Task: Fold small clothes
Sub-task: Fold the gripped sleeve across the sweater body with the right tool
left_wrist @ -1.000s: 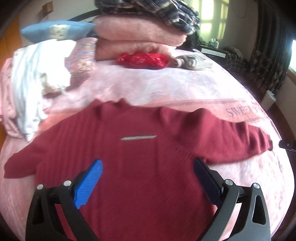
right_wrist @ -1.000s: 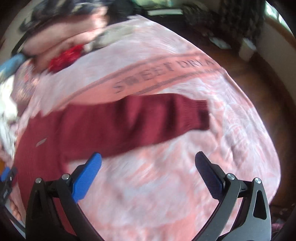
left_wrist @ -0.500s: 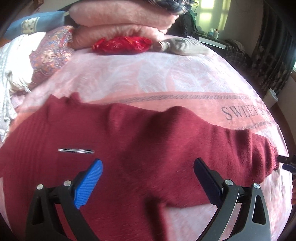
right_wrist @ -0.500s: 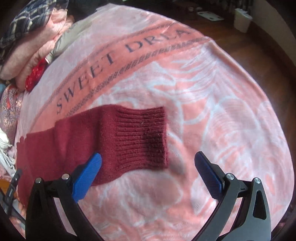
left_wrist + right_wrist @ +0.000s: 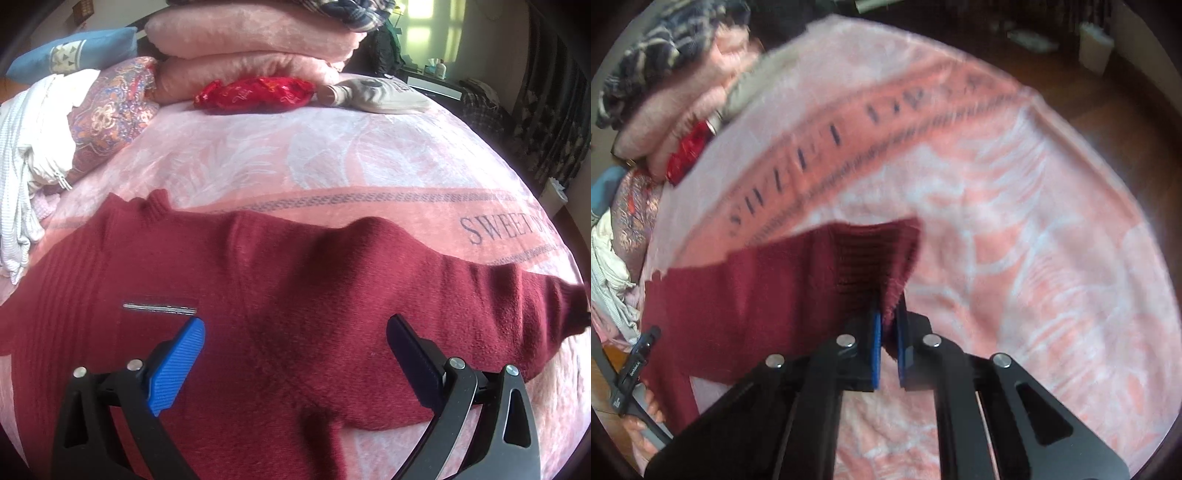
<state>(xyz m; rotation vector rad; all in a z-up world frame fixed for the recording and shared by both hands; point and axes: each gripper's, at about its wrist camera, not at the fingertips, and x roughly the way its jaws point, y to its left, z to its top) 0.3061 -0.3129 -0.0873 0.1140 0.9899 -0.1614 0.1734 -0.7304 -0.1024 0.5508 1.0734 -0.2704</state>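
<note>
Sunlit window (image 5: 424, 22), dark patterned curtains (image 5: 546, 122), wooden floor (image 5: 1089, 96) beside the bed.

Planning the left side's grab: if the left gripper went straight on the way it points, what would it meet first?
Probably the red sweater: the left gripper is open right above its shoulder area.

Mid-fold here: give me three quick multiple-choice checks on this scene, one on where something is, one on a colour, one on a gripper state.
1. Where does the red shiny packet lie?
A. on the sweater
B. against the folded pink blankets
C. on the floor

2. What colour is the sweater?
A. dark red
B. navy
C. white

3. How is the right hand-held gripper?
A. wide open above the bed
B. shut on nothing
C. shut on the sweater's ribbed cuff

Answers: 1 B, the packet sits at the foot of the blanket stack. 2 A, maroon knit spread on the pink bedspread. 3 C, its jaws have just closed, with the cuff between the pads.
</note>
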